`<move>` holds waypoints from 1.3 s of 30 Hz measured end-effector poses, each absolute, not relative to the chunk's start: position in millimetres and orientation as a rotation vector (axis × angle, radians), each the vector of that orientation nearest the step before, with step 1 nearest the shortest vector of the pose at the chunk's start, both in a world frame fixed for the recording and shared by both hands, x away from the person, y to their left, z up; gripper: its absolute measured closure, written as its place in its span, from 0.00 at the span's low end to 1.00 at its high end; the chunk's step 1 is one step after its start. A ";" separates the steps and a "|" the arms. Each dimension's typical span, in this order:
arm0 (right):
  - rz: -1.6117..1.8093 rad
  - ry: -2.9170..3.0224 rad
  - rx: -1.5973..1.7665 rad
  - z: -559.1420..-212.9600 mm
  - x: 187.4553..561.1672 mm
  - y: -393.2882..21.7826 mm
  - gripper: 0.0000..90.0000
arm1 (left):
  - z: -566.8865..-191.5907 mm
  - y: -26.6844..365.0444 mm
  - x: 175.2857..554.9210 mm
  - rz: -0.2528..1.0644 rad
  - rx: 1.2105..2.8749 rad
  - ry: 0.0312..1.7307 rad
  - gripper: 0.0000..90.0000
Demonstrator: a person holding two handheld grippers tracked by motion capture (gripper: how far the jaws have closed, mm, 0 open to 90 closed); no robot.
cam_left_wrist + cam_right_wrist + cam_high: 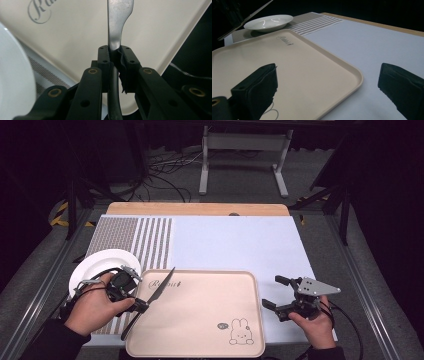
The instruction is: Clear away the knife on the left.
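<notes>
Two grippers: left gripper [141, 306] clamped on knife [161, 291] over beige tray [200, 320]. Right gripper [272, 292] wide, nothing between, beside tray edge. White plate [95, 262] far left.

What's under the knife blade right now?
The beige tray lies under the knife blade, bare there, near its printed script. The left hand-held gripper covers the spot beneath the handle.

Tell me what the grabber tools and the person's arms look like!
Both grabbers are black. The left gripper has chunky black jaws with small brass-coloured rivets and round screw holes. The right gripper carries a grey three-cornered plate with little holes on top. Thin black cables loop away from each tool. The person wears dark sleeves down to the wrists.
</notes>
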State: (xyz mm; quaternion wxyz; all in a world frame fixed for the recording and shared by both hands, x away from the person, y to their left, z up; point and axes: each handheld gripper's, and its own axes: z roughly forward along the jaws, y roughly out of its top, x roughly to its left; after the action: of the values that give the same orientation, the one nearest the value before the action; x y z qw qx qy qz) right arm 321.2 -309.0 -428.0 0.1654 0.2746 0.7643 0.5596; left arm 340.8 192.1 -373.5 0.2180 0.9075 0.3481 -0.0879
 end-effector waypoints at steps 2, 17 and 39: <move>1.594 2.176 0.781 -427.9 320.9 -308.9 0.04 | -377.3 190.1 340.8 -0.260 2.508 0.965 0.89; 1.591 2.179 0.780 -427.8 321.0 -309.0 0.04 | -409.8 179.5 344.4 -0.361 2.524 1.037 0.89; 1.598 2.177 0.780 -427.4 320.5 -310.0 0.03 | -429.9 173.7 351.8 -0.405 2.524 1.081 0.89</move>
State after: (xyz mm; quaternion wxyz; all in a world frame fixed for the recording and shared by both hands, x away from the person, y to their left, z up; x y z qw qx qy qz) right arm 320.5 -310.0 -427.4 0.1645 0.2737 0.7638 0.5609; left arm 351.8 173.7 -429.9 0.1818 0.8942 0.3830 -0.1436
